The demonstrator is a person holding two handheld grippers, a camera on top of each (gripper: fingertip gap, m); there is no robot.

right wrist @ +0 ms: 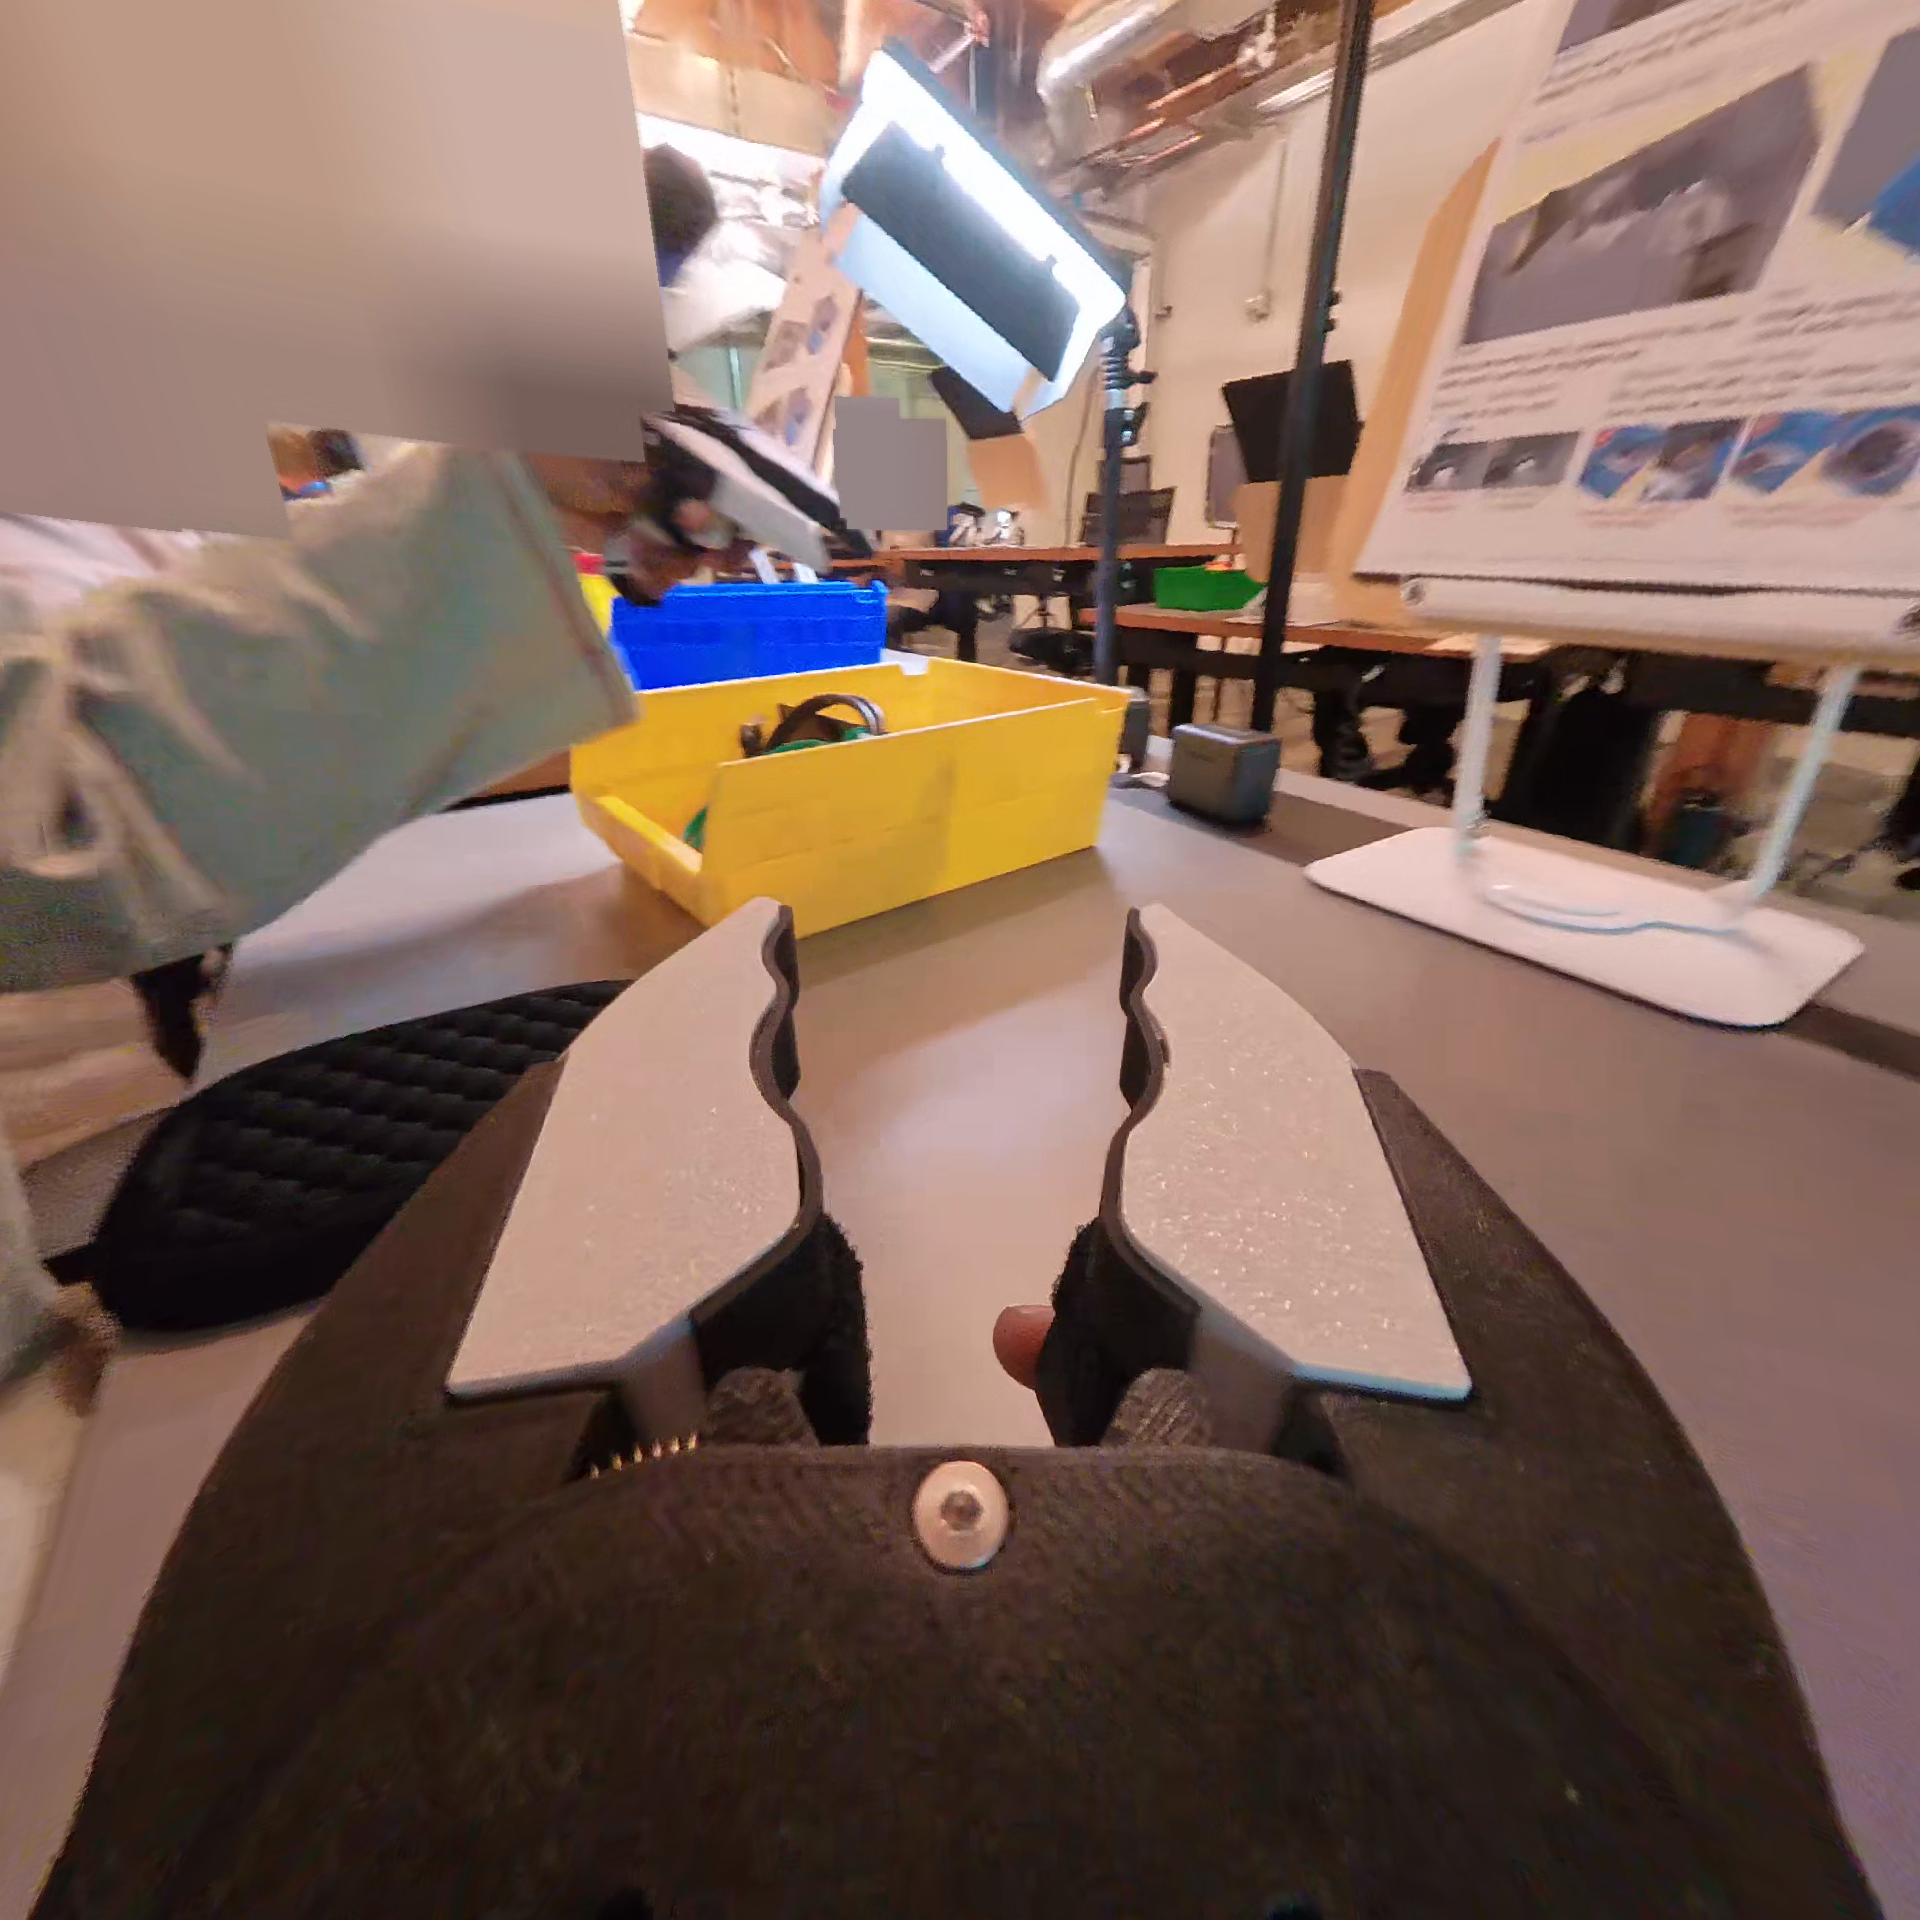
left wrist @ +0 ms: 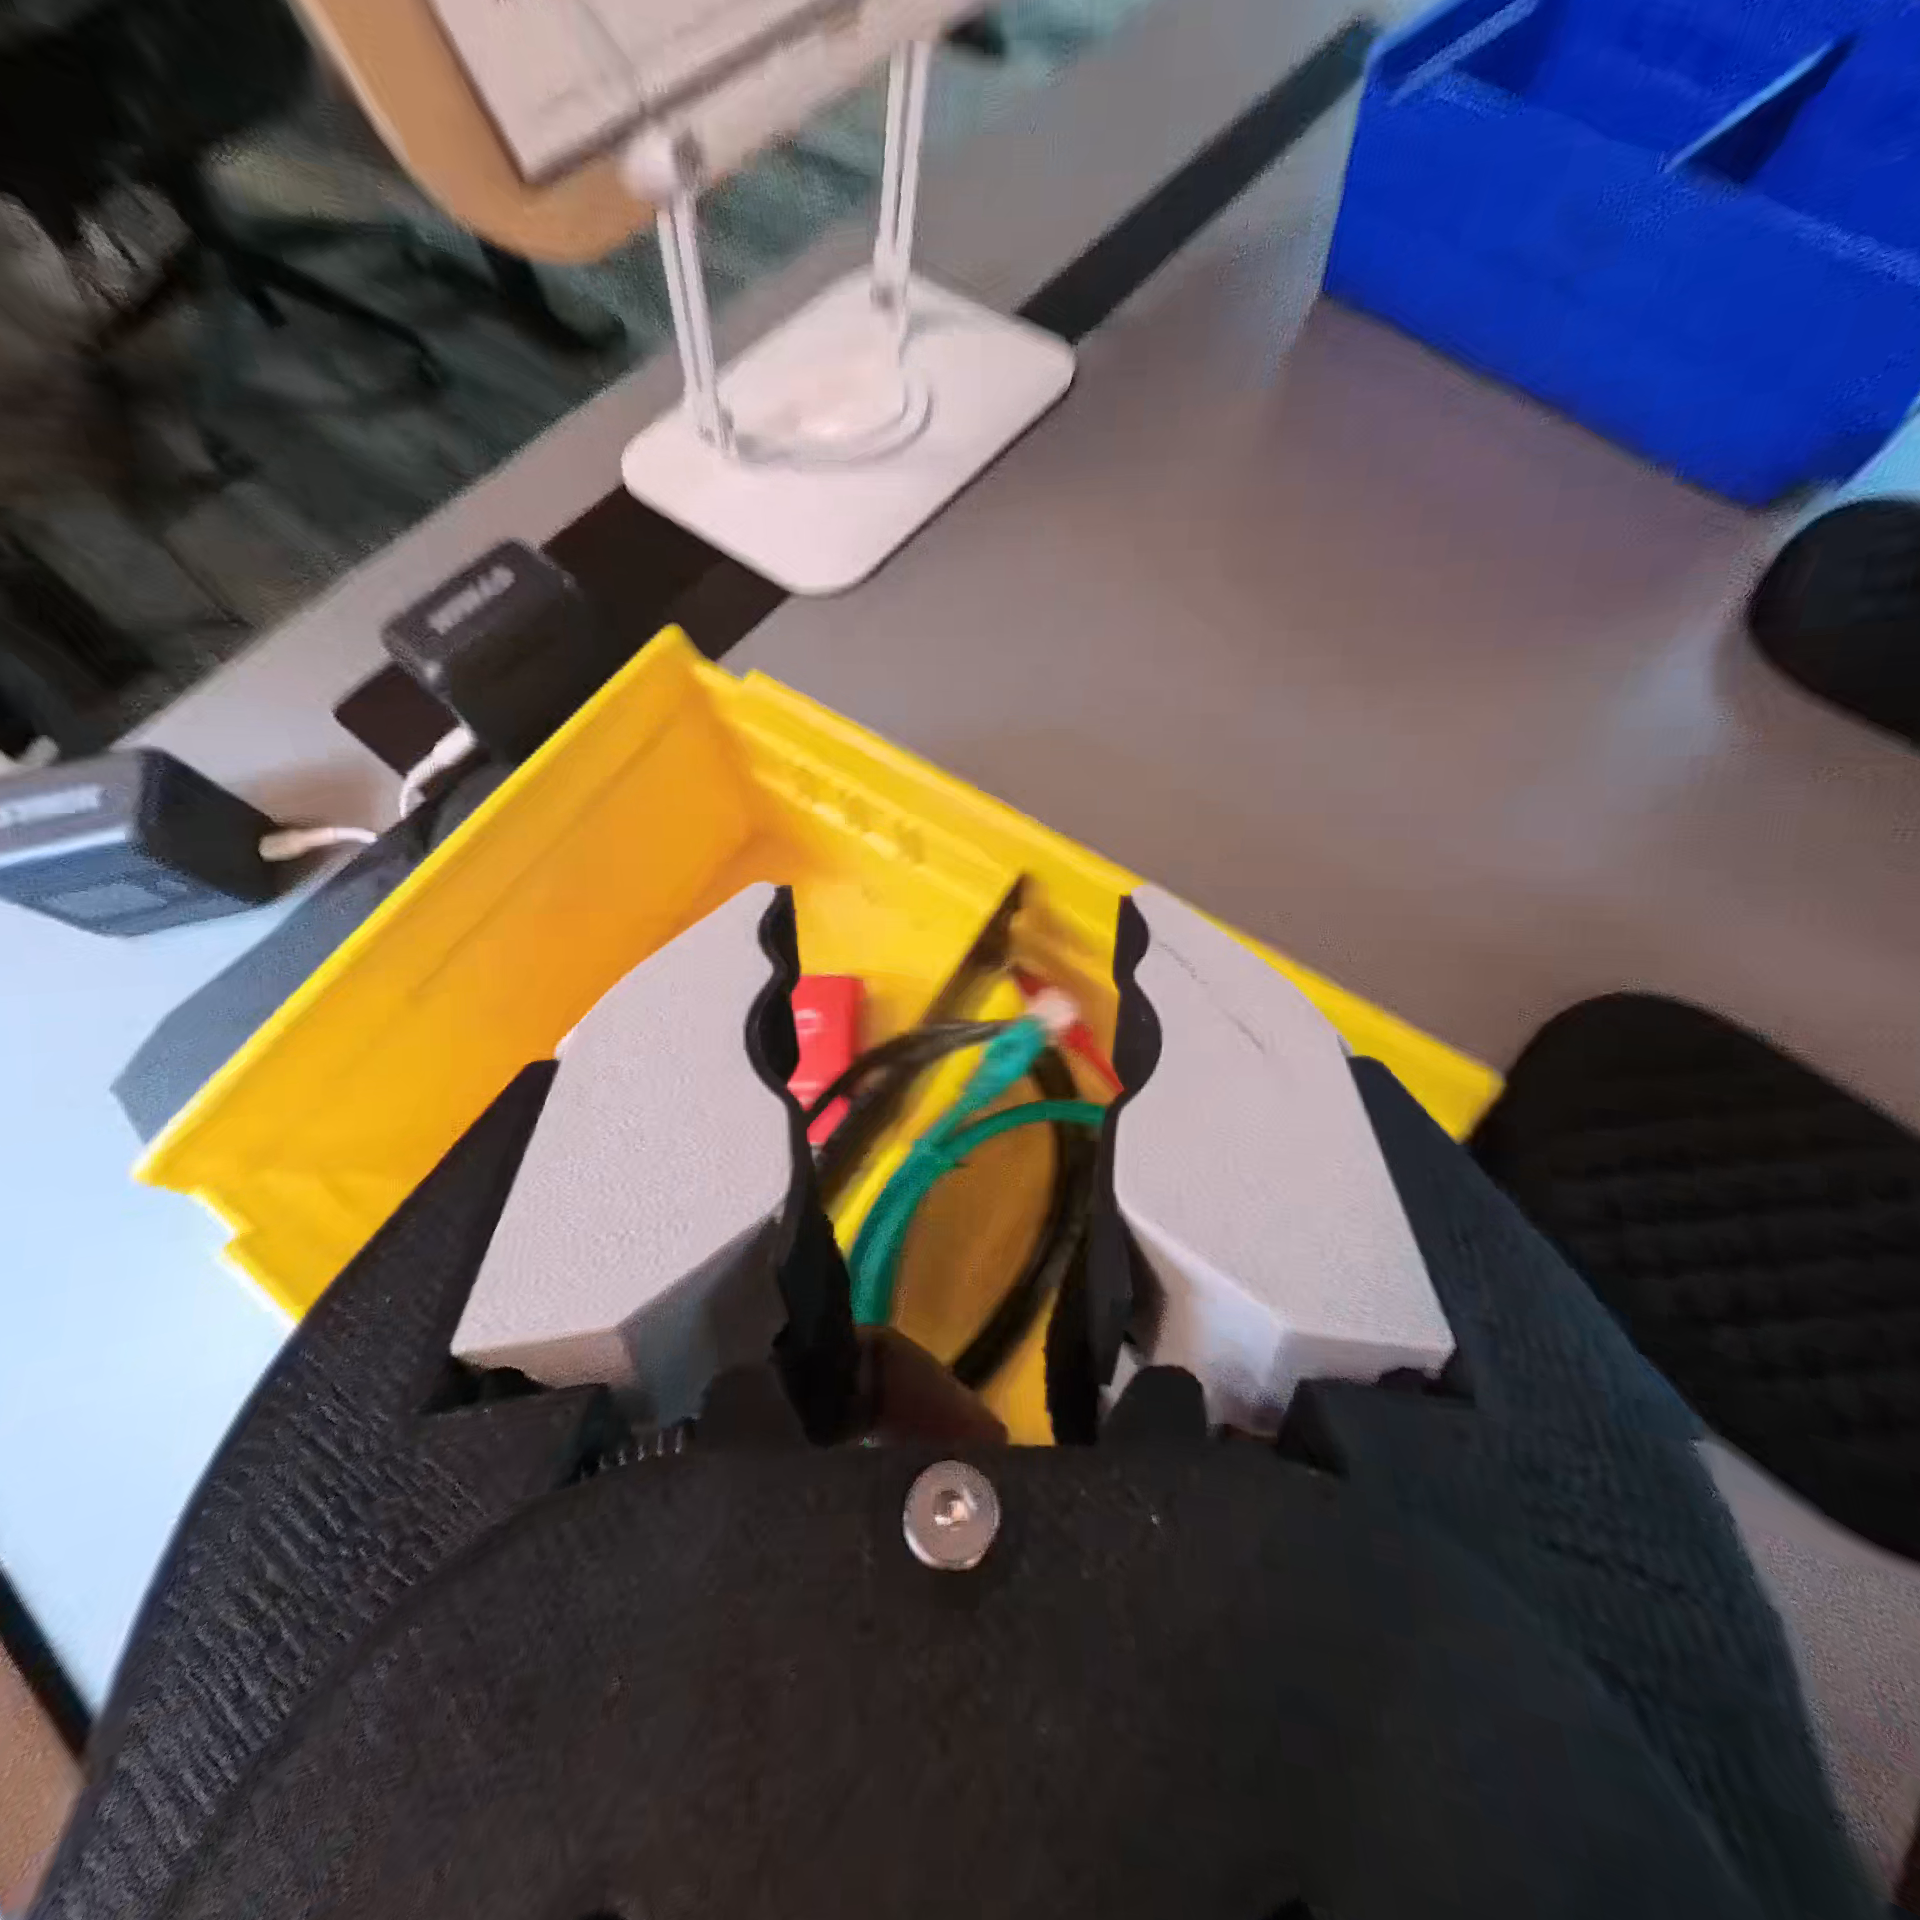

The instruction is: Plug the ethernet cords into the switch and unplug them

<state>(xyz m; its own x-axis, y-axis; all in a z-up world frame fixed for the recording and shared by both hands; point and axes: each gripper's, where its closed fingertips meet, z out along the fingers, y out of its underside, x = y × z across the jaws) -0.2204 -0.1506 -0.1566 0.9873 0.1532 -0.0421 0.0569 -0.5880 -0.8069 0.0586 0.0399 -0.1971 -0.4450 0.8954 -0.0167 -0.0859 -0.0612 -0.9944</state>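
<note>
The left hand-held gripper tilts down over the yellow bin, jaws spread wide, gripping nothing. Inside the bin lie one green ethernet cord, one black cord and a red item. The right hand-held gripper hovers level over the grey surface, likewise agape and empty. Two black pads lie nearby; the lettering on the poster stand is blurred.

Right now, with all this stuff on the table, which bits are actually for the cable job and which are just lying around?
For the job:
- yellow bin
- green cord and black cord inside it
- left gripper, open over the bin
- right gripper, open above the table

Lying about:
- blue bin
- white sign stand
- black mat
</note>
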